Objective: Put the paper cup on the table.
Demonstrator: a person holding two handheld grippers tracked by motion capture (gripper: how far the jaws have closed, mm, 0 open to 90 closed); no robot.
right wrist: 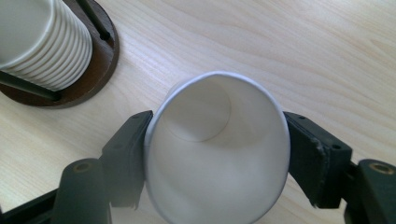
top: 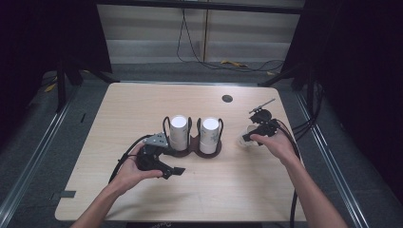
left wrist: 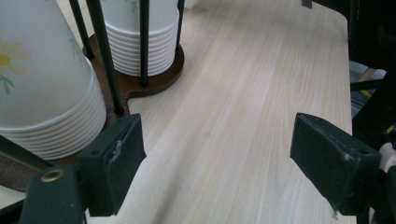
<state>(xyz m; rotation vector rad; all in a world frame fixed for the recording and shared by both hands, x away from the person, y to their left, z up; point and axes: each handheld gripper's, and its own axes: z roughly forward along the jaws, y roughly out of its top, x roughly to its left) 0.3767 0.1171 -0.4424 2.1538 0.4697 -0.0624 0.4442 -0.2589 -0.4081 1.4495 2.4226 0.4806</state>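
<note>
While the left gripper [top: 178, 170] is resting with its jaws spread wide over bare wood, the dark brown wooden holder [top: 192, 151] is keeping two ribbed stacks of white paper cups [top: 179, 130] upside down between black rods. Rightward, the right gripper [top: 245, 137] is grasping a smooth white paper cup [right wrist: 217, 154], empty, mouth squeezed oval, low over the pale table [top: 237, 190].

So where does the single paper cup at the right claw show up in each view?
High view: the single cup sits right of centre, at the right claw, right of the cup rack.
Left gripper view: I cannot pick it out.
Right gripper view: it sits bottom centre, mouth toward the camera, between the two jaws.
Shared landmark: the rack's brown wooden base.
</note>
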